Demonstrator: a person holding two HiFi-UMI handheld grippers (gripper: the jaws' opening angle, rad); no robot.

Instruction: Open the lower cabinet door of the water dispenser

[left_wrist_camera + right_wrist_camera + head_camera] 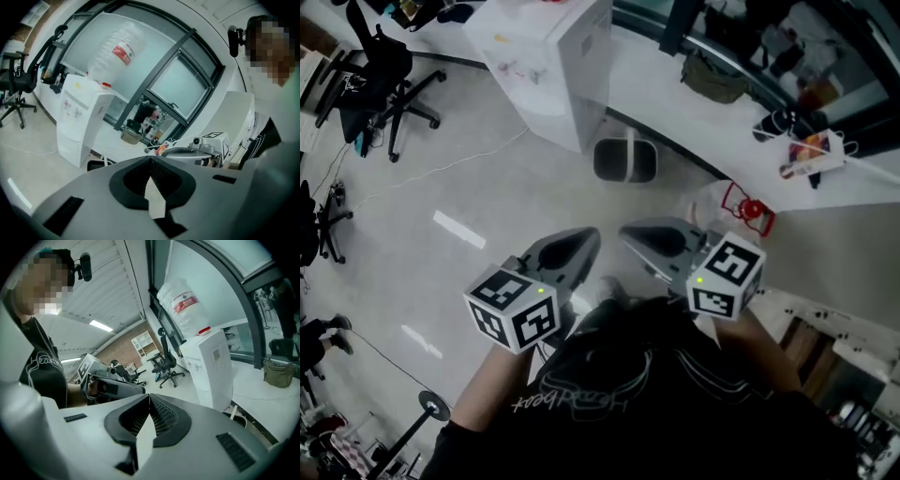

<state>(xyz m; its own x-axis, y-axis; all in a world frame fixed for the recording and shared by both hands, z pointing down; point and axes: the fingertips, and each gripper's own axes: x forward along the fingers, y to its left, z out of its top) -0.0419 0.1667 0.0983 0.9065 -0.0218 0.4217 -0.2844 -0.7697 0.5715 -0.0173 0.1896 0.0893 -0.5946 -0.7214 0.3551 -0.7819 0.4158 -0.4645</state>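
The white water dispenser (pixel 551 52) stands on the floor well ahead of me, against a curved white ledge. An upturned clear bottle (pixel 117 50) sits on top of it. The lower front of the water dispenser (pixel 69 146) is seen at a slant, and I cannot make out its door seam. The water dispenser (pixel 211 365) rises right of centre in the right gripper view. My left gripper (pixel 589 236) and right gripper (pixel 628 231) are held side by side close to my body, far short of the cabinet. Both are shut with nothing in them, as the left gripper (pixel 151 159) and right gripper (pixel 149 395) show.
A dark bin (pixel 625 159) sits on the floor just right of the dispenser. Office chairs (pixel 394 84) stand at the far left. The white ledge (pixel 675 122) carries a bag (pixel 712 80) and small items; a red object (pixel 748 208) lies near my right gripper.
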